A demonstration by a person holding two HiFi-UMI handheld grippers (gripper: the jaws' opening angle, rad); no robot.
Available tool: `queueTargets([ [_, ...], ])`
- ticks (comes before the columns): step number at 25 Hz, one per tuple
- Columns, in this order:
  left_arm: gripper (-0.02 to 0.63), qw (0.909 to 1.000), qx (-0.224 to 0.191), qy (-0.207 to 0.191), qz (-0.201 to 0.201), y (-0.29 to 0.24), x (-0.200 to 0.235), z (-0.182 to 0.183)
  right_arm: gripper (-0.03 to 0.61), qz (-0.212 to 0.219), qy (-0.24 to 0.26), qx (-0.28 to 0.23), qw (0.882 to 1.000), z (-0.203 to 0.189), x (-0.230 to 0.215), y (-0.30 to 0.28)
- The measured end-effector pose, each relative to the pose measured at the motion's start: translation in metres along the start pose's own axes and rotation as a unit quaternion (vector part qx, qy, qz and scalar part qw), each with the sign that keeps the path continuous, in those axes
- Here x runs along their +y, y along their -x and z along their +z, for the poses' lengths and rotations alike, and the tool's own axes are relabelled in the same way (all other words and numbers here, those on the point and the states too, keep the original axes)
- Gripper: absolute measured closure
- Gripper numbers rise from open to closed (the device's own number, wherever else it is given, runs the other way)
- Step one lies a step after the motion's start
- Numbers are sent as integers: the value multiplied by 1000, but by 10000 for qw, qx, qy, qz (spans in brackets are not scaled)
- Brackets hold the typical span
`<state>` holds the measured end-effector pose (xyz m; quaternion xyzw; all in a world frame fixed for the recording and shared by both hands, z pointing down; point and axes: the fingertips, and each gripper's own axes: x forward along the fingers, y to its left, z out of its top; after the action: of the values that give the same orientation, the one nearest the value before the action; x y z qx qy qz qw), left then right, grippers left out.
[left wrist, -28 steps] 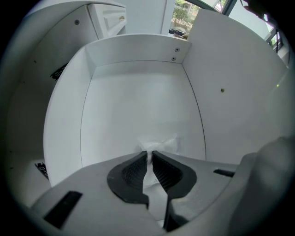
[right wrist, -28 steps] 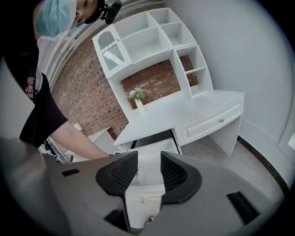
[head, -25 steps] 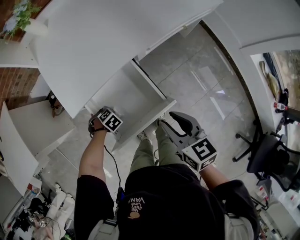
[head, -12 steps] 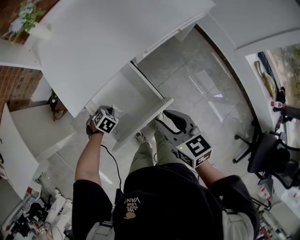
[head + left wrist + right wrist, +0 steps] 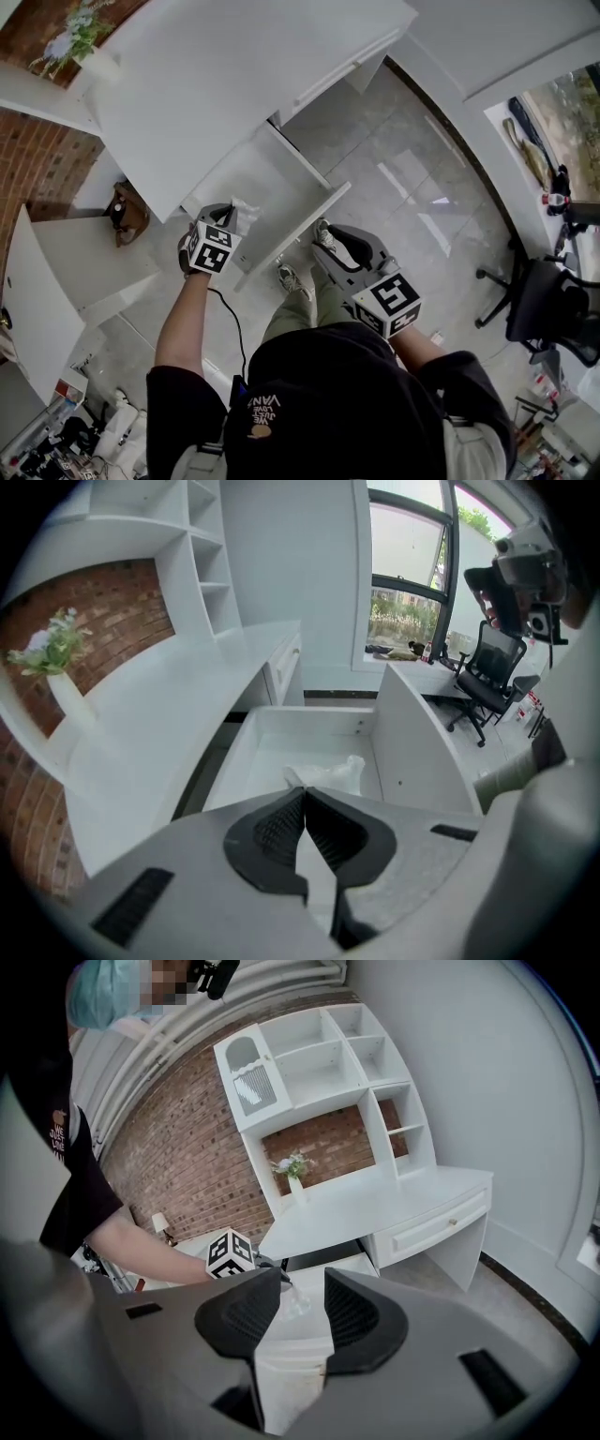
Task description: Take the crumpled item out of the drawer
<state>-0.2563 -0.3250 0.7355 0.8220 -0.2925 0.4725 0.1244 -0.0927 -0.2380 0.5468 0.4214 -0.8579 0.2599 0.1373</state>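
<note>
Your left gripper [image 5: 305, 799] has its ribbed black pads pressed together at the tips, pinching the crumpled item [image 5: 328, 772], a thin, whitish, half-translucent wad with sharp creases that juts out past the tips. It hangs over the open drawer [image 5: 300, 720], towards the front left corner. The drawer is a plain, smooth white box with straight walls and a bare floor, pulled out from under the front edge of the flat white desk [image 5: 187, 696]. Your right gripper [image 5: 302, 1312] holds its dark pads apart with nothing between them, aimed at the drawer's front.

A second ago your left gripper sat lower, down at the drawer's front left corner, and the wad was not visible in the head view. Now the gripper has come up, tilted, with the wad showing at its tips.
</note>
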Motion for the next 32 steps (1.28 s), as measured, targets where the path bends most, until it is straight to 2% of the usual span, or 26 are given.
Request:
queueTargets([
  [3, 604, 9990, -425, 6, 97, 27, -6, 11, 437, -116, 9, -125, 9999, -4, 17, 12],
  [7, 604, 9954, -907, -194, 242, 65, -16, 28, 437, -316, 43, -304, 9990, -6, 36, 33],
  [10, 604, 9910, -1259, -107, 432, 103, -23, 43, 437, -455, 87, -439, 9980, -3, 46, 52],
  [18, 604, 9679, -2322, 356, 894, 202, -50, 83, 437, -559, 302, -713, 9954, 19, 52, 90],
  [25, 604, 9482, -2821, 597, 1331, 260, -93, 108, 437, -289, 567, -838, 9944, 27, 48, 122],
  [32, 604, 9324, -3062, 934, 1679, 291, -150, 125, 437, -25, 730, -996, 9923, 29, 38, 169],
])
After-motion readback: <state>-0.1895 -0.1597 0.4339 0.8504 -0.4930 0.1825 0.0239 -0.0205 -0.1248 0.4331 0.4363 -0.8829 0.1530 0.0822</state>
